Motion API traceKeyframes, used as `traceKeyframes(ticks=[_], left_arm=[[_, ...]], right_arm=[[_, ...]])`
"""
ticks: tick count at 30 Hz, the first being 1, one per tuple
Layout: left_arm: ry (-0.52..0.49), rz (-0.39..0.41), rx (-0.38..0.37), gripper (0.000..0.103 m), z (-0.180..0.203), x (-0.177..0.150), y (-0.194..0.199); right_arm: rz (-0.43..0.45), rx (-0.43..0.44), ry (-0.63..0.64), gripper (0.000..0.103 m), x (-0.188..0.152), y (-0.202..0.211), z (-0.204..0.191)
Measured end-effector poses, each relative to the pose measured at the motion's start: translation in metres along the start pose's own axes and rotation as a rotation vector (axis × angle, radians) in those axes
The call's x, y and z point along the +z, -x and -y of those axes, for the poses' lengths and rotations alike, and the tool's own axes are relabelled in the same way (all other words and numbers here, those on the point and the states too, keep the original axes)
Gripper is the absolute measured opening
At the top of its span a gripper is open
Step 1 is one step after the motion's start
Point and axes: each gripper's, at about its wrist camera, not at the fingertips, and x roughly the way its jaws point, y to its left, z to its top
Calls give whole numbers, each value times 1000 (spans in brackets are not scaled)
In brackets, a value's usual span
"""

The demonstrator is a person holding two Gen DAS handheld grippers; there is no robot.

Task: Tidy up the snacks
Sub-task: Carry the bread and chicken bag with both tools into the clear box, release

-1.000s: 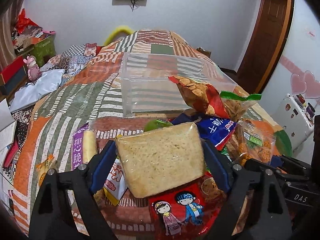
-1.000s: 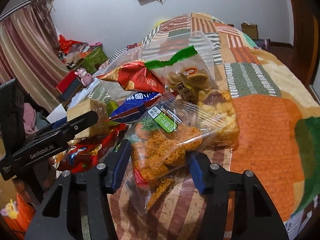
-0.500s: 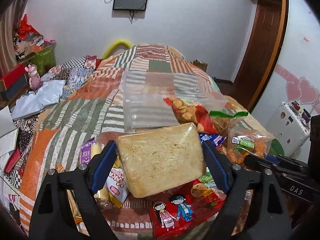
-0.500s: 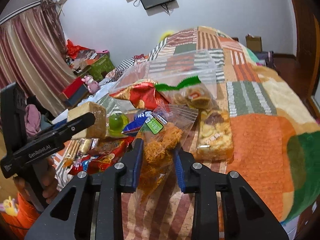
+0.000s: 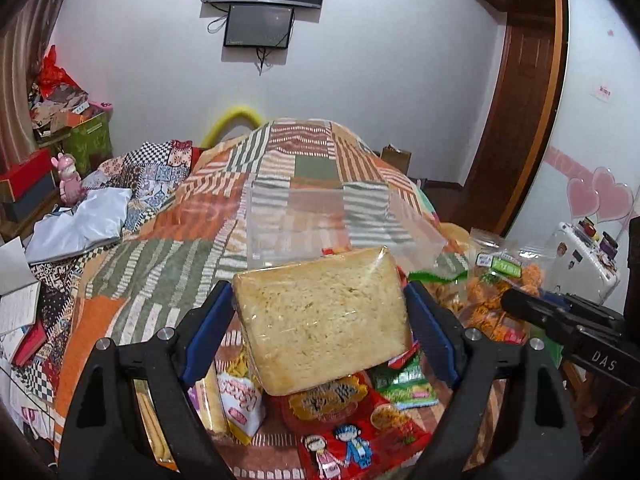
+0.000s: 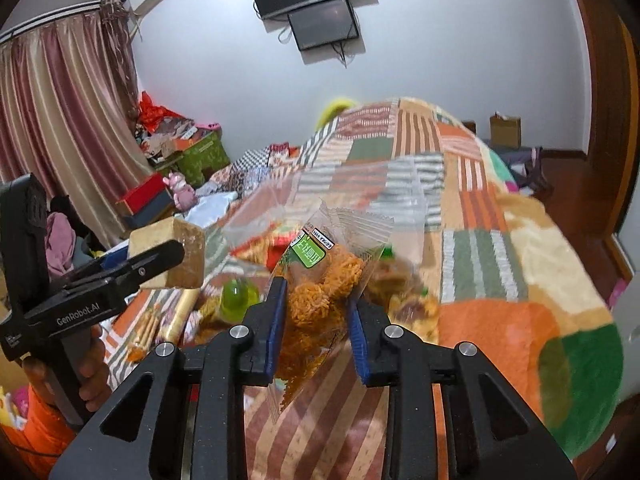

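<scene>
Blue pads of the left gripper (image 5: 320, 320) clamp a wrapped bread slab (image 5: 322, 318) — the right gripper (image 6: 316, 320) pinches a clear bag of orange noodle snacks (image 6: 320, 300).

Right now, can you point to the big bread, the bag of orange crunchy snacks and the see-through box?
bread (image 5: 320, 316): left wrist view, middle of its wrapped face.
bag of orange snacks (image 6: 316, 300): right wrist view, orange pieces between the pads.
clear box (image 5: 296, 216): left wrist view, its near wall.
</scene>
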Motion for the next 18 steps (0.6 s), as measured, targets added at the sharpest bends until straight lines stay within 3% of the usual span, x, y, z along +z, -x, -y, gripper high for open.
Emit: traceKeyframes(ticks=[10, 18], left_arm=[[-5, 84, 9, 85, -2, 43, 1], [-12, 95, 21, 85, -6, 70, -23]], right_arm=[[98, -17, 33, 26, 39, 2, 3], [136, -39, 64, 26, 68, -10, 7]])
